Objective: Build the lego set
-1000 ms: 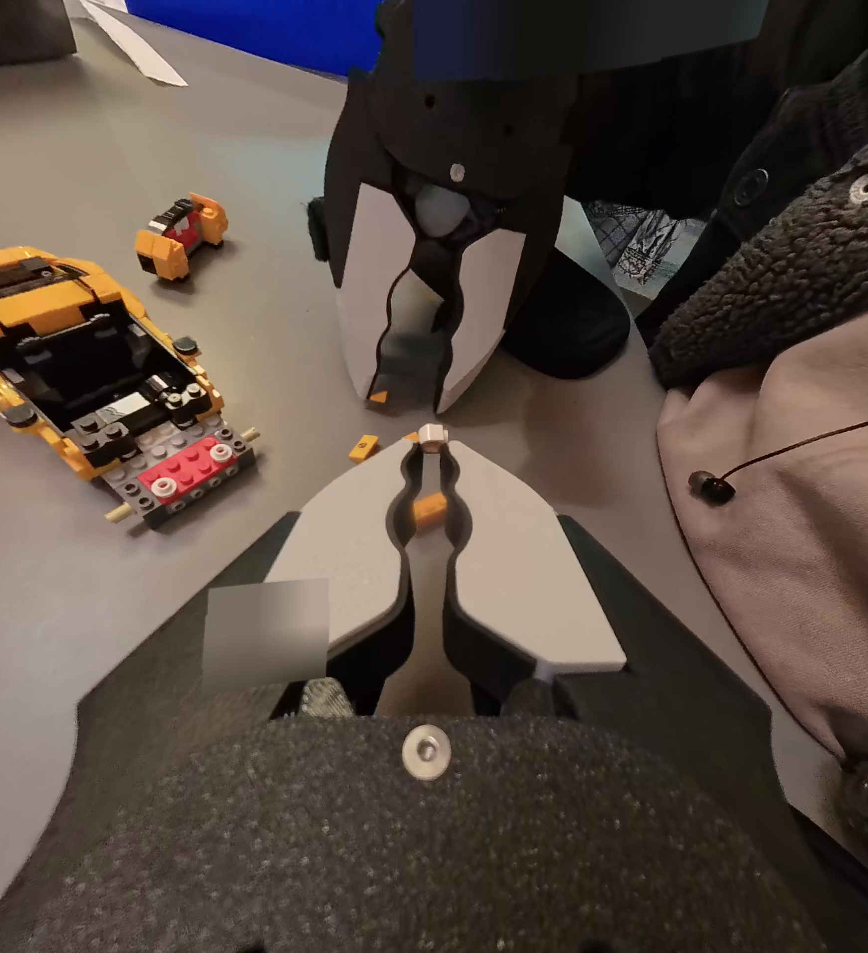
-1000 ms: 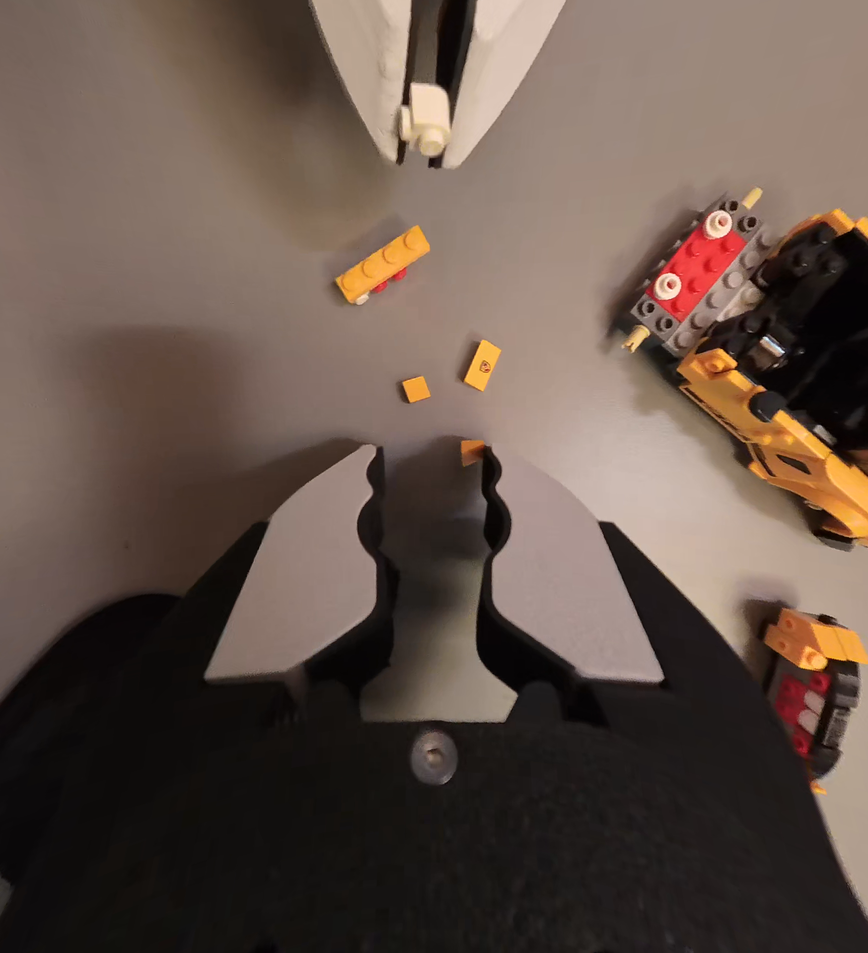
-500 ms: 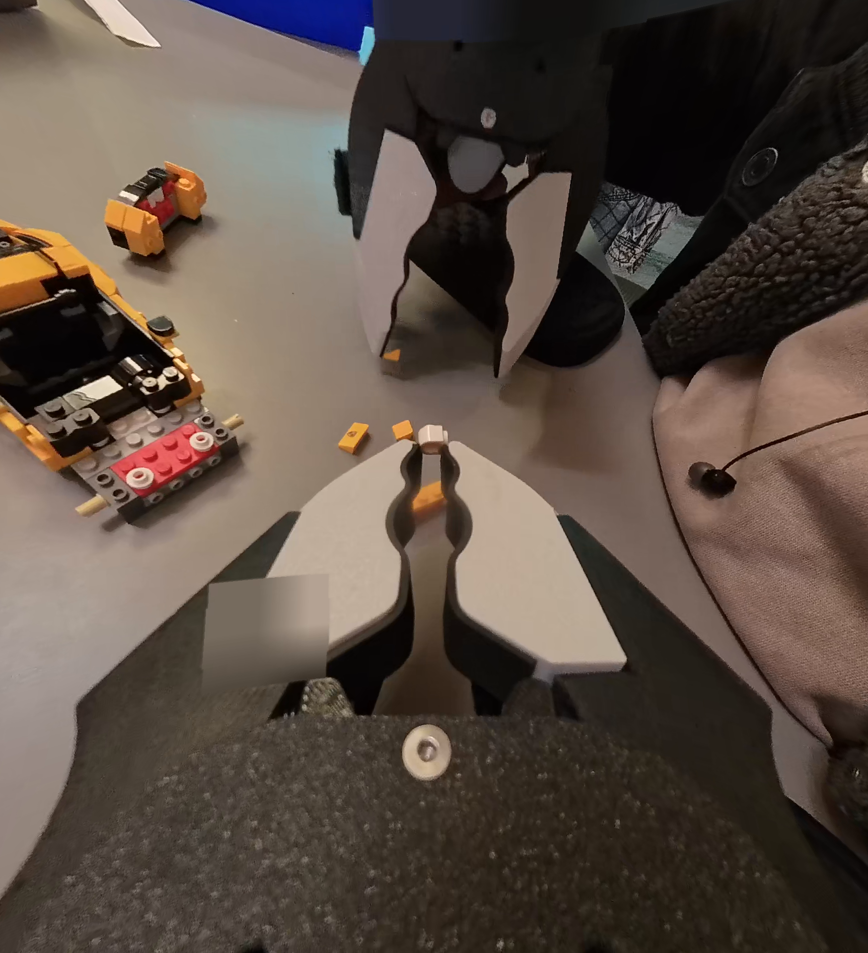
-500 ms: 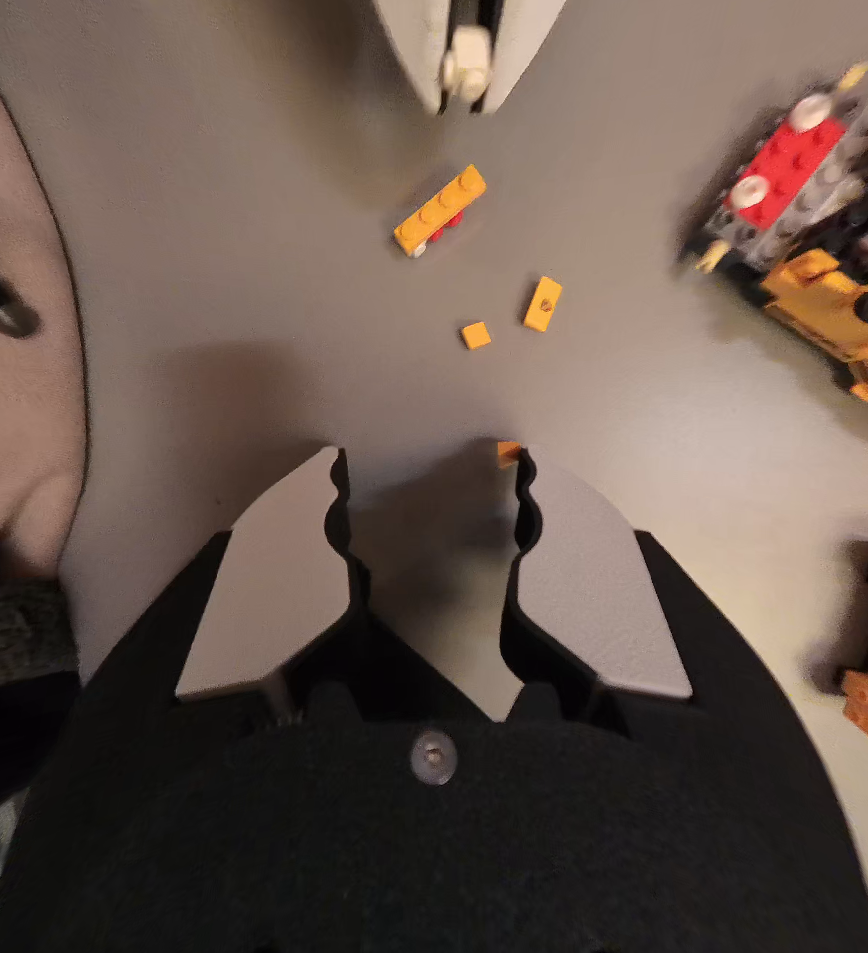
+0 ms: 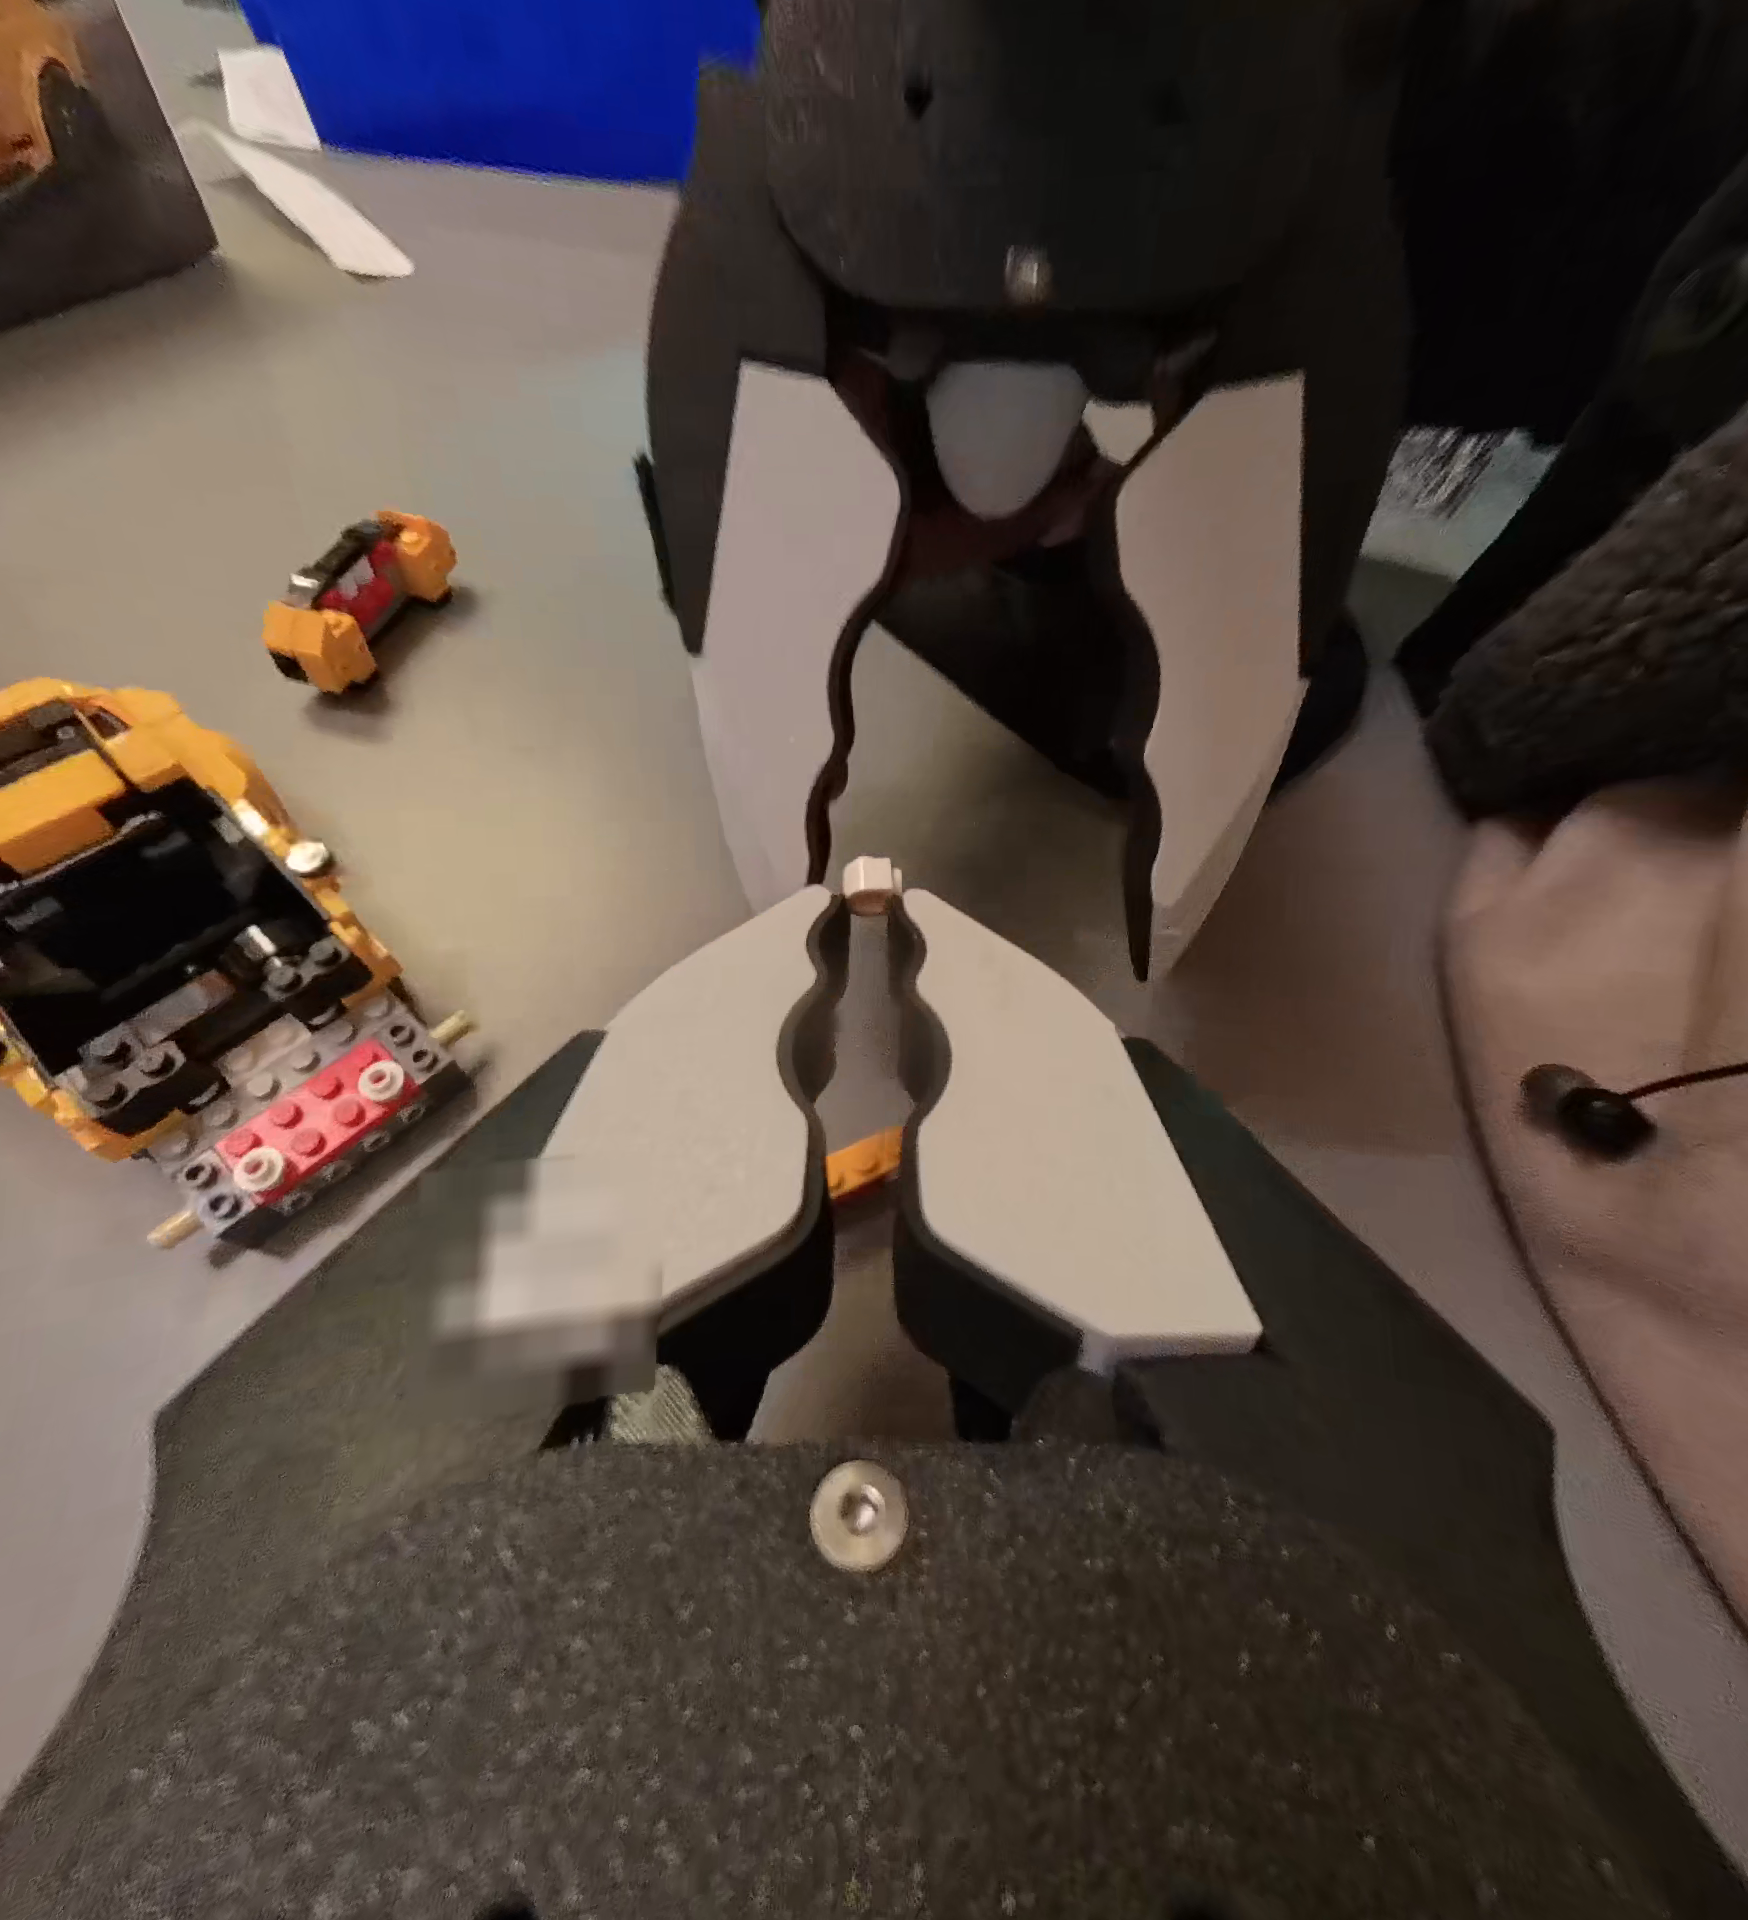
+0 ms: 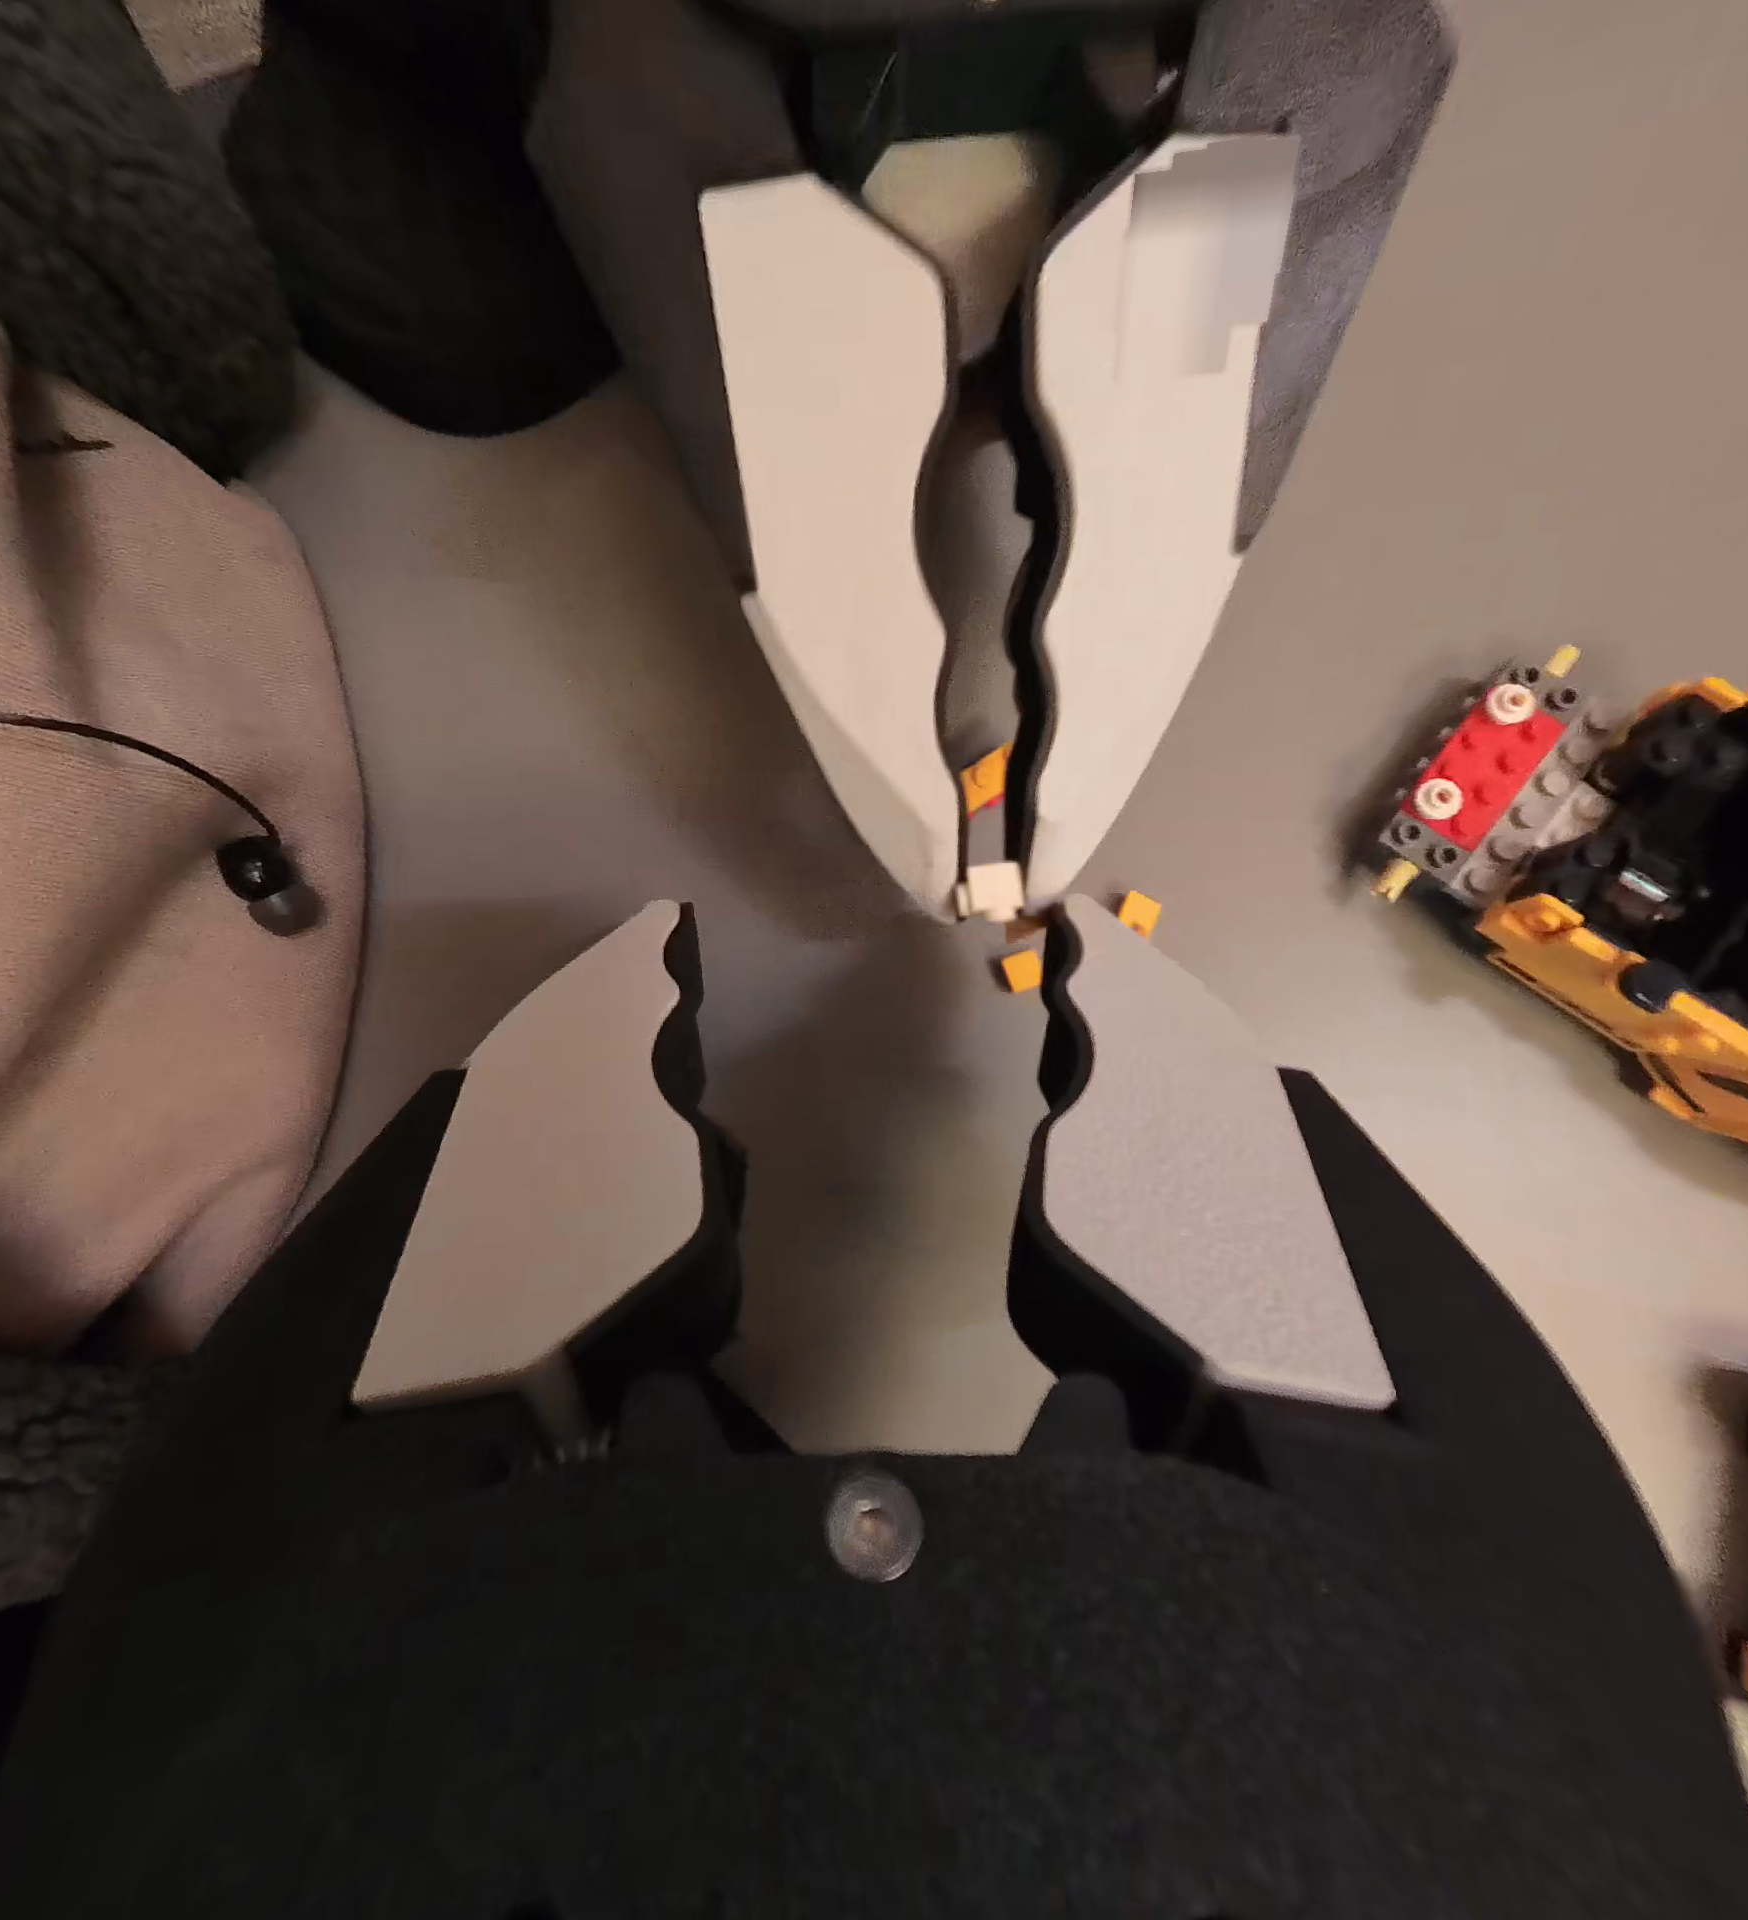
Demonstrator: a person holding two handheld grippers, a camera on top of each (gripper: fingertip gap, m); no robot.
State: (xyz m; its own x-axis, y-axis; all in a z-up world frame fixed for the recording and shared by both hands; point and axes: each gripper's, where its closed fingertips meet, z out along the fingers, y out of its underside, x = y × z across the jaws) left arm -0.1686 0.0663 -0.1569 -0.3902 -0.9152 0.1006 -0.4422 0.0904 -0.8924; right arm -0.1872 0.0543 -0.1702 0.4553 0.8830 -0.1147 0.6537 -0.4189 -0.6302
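The left hand-held gripper (image 5: 872,896) pinches a small white brick (image 5: 870,878) at its very fingertips; the fingers are nearly pressed together on it. In the right wrist view the same brick (image 6: 991,890) sits at the tip of that gripper, which comes in from 12 o'clock.

The right hand-held gripper (image 6: 870,920) is spread wide and holds nothing. It faces the left one tip to tip, and its right fingertip (image 6: 1062,935) is just beside the white brick. In the left wrist view it (image 5: 974,904) comes down from 12 o'clock, its fingers straddling the brick.

On the grey worktop (image 5: 496,436), loose orange pieces lie right under the meeting tips. One small orange tile (image 6: 1019,968) lies just inside the right fingertip, and another (image 6: 1140,912) just outside it at 1 o'clock. An orange plate (image 5: 862,1155) shows through the gap between the left gripper's fingers; in the right wrist view it (image 6: 984,777) shows in the same gap.

The orange and black car (image 5: 111,914) sits at 9 o'clock in the left wrist view, its open red and grey end (image 5: 314,1132) pointing toward the grippers. In the right wrist view the car (image 6: 1680,883) is at 3 o'clock. A small orange, red and black sub-assembly (image 5: 361,601) lies beyond the car at 10 o'clock, well apart from it.

A person's beige garment (image 5: 1659,1039) with a dark cord and bead (image 5: 1585,1110) lies at 3 o'clock. A dark box (image 5: 39,177) stands at the far left corner.
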